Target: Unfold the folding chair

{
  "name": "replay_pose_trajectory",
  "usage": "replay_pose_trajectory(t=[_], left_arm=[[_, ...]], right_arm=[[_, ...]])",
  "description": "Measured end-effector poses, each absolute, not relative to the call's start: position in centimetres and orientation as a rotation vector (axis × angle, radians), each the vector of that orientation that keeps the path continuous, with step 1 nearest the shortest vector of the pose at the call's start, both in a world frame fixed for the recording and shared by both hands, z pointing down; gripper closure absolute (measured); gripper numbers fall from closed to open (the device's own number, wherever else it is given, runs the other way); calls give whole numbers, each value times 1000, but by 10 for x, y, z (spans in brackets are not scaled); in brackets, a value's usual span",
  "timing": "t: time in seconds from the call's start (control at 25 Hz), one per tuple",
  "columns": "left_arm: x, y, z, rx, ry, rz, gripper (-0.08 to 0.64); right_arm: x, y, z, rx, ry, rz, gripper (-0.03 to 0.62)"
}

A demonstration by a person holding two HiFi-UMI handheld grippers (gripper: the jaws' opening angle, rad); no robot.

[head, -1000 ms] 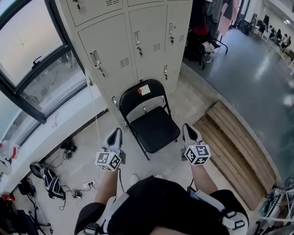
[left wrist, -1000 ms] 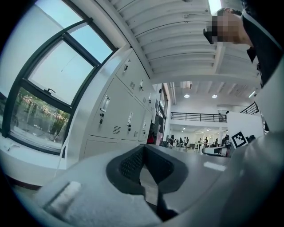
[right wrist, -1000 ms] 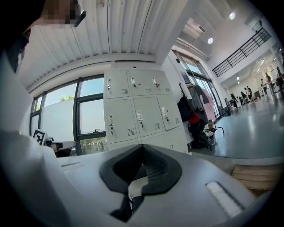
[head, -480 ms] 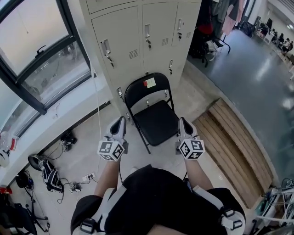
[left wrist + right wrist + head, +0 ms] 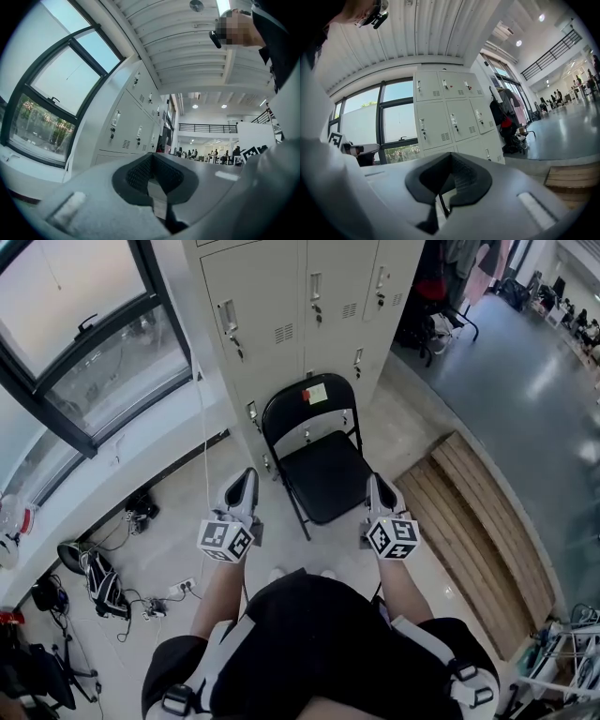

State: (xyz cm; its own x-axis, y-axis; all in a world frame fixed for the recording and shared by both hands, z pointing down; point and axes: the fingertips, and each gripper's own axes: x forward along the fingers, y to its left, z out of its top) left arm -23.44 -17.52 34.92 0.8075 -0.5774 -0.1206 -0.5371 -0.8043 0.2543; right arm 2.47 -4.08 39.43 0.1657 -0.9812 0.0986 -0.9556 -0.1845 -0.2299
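Observation:
A black folding chair (image 5: 323, 460) stands unfolded on the floor in front of the lockers, seat down, with a small label on its backrest. In the head view my left gripper (image 5: 246, 483) is held to the left of the chair's front edge, apart from it. My right gripper (image 5: 379, 491) is level with the seat's front right corner, also free of it. Both grippers are shut with nothing between the jaws. Each gripper view looks out level over its own shut jaws, the left gripper (image 5: 152, 174) and the right gripper (image 5: 449, 176), toward the lockers; the chair is hidden in both.
Pale grey lockers (image 5: 300, 306) rise right behind the chair. A window (image 5: 75, 343) and sill run along the left, with cables and a bag (image 5: 94, 582) on the floor below. A wooden slatted platform (image 5: 483, 531) lies to the right.
The view has shifted, and the chair now lies a little farther up in the head view. Both grippers stay shut and have drawn slightly back from the chair.

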Motion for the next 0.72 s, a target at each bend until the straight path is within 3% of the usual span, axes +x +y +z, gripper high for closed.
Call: replay_pose_trajectory(t=[0.72], left_arm=[[-243,-170,362,2710,-814,-301,560]], right_arm=[[21,-29,407,-2414,1885,-384,589]])
